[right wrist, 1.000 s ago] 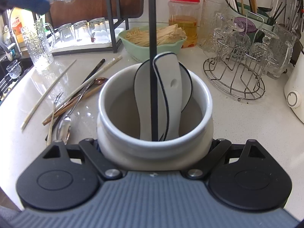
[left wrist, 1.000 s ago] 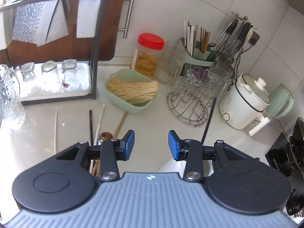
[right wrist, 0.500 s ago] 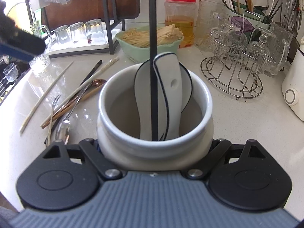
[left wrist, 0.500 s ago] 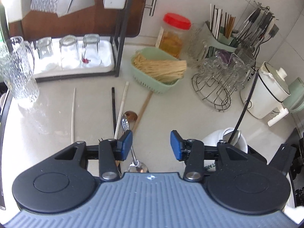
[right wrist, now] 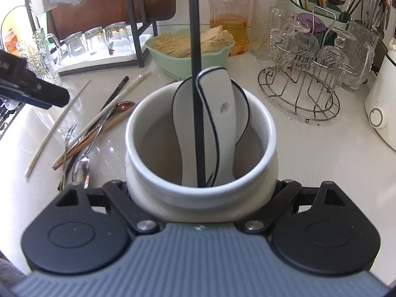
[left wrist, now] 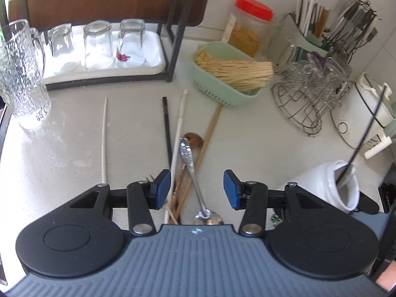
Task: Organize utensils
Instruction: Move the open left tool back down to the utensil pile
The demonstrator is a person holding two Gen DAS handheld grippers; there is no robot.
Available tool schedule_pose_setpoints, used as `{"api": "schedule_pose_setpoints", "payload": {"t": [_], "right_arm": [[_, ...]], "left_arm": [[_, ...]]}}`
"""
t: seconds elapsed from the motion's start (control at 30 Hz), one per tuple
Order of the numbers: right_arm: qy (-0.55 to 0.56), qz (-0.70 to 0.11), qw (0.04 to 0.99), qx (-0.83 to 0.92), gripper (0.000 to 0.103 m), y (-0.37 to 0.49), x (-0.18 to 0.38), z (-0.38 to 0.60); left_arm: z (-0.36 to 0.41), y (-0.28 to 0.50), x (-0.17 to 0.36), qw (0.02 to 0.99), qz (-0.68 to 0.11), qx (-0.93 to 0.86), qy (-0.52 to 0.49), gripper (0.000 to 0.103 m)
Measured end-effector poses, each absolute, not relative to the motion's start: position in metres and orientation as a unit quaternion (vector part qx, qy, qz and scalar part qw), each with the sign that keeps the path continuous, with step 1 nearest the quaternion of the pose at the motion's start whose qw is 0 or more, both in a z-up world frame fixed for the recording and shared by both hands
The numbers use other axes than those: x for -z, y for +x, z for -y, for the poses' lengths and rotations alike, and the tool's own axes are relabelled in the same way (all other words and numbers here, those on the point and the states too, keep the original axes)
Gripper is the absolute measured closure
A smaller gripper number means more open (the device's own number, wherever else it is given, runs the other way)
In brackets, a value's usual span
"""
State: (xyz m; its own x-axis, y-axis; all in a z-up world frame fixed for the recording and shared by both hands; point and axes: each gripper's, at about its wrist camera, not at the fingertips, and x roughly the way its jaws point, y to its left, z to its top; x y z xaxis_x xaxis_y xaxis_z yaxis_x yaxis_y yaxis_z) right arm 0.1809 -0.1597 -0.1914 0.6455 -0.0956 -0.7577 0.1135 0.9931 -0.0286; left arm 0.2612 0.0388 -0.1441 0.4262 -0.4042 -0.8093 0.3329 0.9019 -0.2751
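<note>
Utensils (left wrist: 183, 170) loose on my counter (left wrist: 74, 148), metal spoon (left wrist: 195, 180) between my left gripper's (left wrist: 197, 189) spread, just-opening pads, untouched, right gripper (right wrist: 200, 193) clamped round white crock (right wrist: 200, 198), white spoon (right wrist: 217, 123) and black chopstick (right wrist: 195, 74) standing inside.
</note>
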Motion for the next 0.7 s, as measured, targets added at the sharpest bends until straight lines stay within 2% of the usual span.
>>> {"api": "schedule_pose_setpoints", "payload": {"t": [0.57,0.7], "right_arm": [[0.028,-0.434,0.896,0.09,0.012,0.186,0.192,0.156],[0.031,-0.438,0.893,0.097,0.012,0.187,0.191,0.155]], "left_arm": [[-0.049,0.305,0.192,0.814,-0.525,0.248,-0.03,0.052],[-0.043,0.318,0.203,0.806,-0.527,0.268,-0.028,0.06]]}}
